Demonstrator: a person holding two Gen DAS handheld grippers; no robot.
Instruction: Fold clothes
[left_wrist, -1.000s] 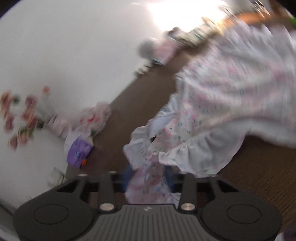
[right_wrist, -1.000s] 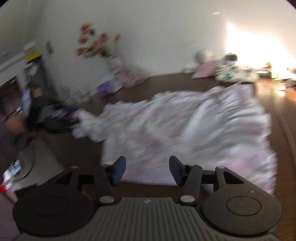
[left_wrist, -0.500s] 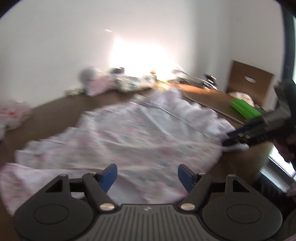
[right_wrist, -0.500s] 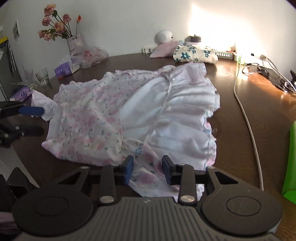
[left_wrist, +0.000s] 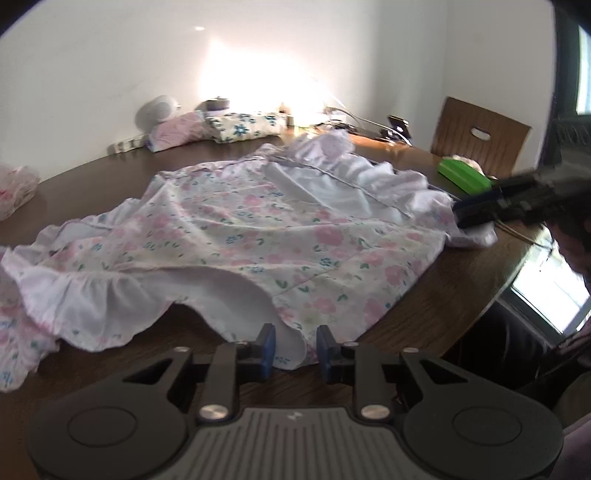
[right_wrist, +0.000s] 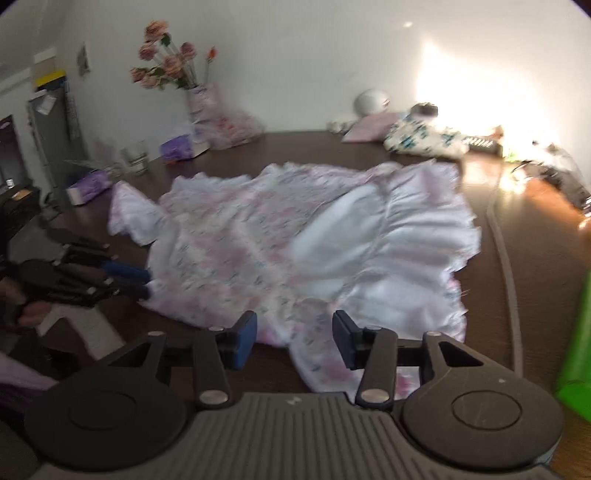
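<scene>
A white and pink floral dress with ruffled hems (left_wrist: 258, 236) lies spread on the dark wooden table (left_wrist: 424, 306); it also shows in the right wrist view (right_wrist: 295, 243). My left gripper (left_wrist: 293, 349) is open at the near hem, with a corner of cloth lying between its blue pads. It shows from the side in the right wrist view (right_wrist: 144, 284), at the dress's left edge. My right gripper (right_wrist: 293, 338) is open over the near corner of the dress. In the left wrist view it (left_wrist: 461, 218) sits at the dress's far right corner.
Folded clothes (left_wrist: 243, 125) and a white round object (left_wrist: 155, 109) lie at the back by the wall. A vase of flowers (right_wrist: 201, 99), a glass (right_wrist: 135, 160) and purple tissue boxes (right_wrist: 177, 149) stand at the left. A green object (left_wrist: 463, 173), a cable (right_wrist: 506, 258) and a wooden chair (left_wrist: 480, 136) are at the right.
My left gripper has let go of the dress and swung round to its near hem, jaws now narrower than half a second ago. My right gripper has opened wider over the corner.
</scene>
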